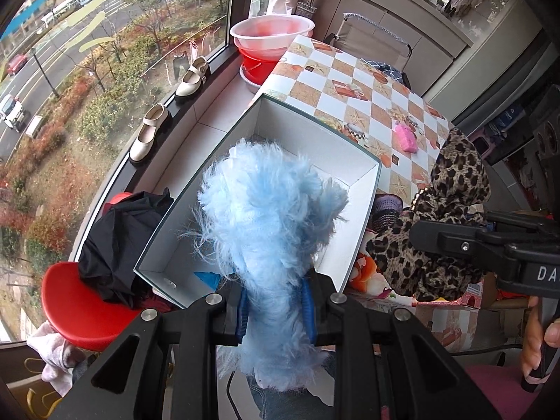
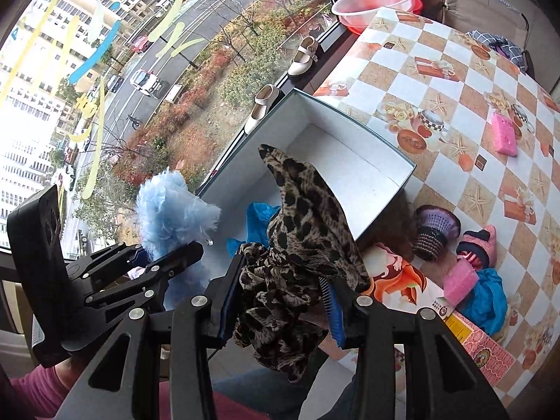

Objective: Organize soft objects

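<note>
Checkered tablecloth point(image 2: 437, 80) covers a table beside a large window overlooking a street. One open white box point(image 1: 364, 203) sits at the table's window-side edge, its floor mostly bare, with a scrap of blue material point(image 2: 257, 224) inside. One fluffy light-blue item point(image 1: 266, 231) is pinched between the jaws of the left gripper point(image 1: 276, 309), above the box's near end. One leopard-print fabric piece point(image 2: 301, 245) is pinched by the right gripper point(image 2: 280, 311), at 3 o'clock of the blue item. Loose folds hide the lower ends of both pieces. At 3 o'clock of the box lie one purple knitted item point(image 2: 435, 229), one pink-and-navy knitted item point(image 2: 477, 245) and one blue bundle point(image 2: 490, 297). One pink pouch point(image 2: 504, 134) lies farther out. Two cream shoes point(image 1: 148, 133) stand on the sill at 10 o'clock; stacked basins point(image 1: 271, 40) at 12. One red stool point(image 1: 73, 304) carries black cloth point(image 1: 119, 245) at 8 o'clock.
</note>
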Demonstrator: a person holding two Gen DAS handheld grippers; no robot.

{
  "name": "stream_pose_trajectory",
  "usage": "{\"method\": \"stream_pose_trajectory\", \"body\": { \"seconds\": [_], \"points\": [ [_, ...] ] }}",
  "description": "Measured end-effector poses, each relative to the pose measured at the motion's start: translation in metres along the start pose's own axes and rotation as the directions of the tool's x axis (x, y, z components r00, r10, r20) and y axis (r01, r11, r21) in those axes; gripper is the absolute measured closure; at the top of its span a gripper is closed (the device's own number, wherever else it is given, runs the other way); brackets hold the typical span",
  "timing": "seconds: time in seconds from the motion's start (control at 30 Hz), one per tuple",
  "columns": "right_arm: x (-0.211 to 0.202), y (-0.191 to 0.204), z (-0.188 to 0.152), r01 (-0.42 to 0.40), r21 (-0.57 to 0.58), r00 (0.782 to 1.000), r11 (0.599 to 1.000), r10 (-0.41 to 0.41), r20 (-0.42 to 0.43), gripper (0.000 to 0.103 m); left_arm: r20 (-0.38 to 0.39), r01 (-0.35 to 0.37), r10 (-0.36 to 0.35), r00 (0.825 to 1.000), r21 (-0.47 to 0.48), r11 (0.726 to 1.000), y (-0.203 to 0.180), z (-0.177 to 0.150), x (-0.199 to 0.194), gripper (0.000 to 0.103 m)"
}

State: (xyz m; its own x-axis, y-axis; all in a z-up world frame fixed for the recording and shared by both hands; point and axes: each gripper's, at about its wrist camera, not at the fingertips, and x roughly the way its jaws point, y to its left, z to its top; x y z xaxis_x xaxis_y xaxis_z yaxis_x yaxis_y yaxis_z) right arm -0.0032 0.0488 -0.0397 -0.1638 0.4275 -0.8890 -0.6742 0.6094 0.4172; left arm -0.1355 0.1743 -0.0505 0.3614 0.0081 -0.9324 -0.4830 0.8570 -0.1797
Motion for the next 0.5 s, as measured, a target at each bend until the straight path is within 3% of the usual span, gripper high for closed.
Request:
{"method": "stream_pose_trajectory", "body": {
  "seconds": [0.5],
  "points": [
    [-0.0006,-0.0046,-0.0015,-0.009,0.027,1.000,1.000,0.009,0.005,0.060,0.000,-0.015,0.015,1.000,0.056,0.998,-0.0099,0.0030,-0.0025,0.076]
  ]
}}
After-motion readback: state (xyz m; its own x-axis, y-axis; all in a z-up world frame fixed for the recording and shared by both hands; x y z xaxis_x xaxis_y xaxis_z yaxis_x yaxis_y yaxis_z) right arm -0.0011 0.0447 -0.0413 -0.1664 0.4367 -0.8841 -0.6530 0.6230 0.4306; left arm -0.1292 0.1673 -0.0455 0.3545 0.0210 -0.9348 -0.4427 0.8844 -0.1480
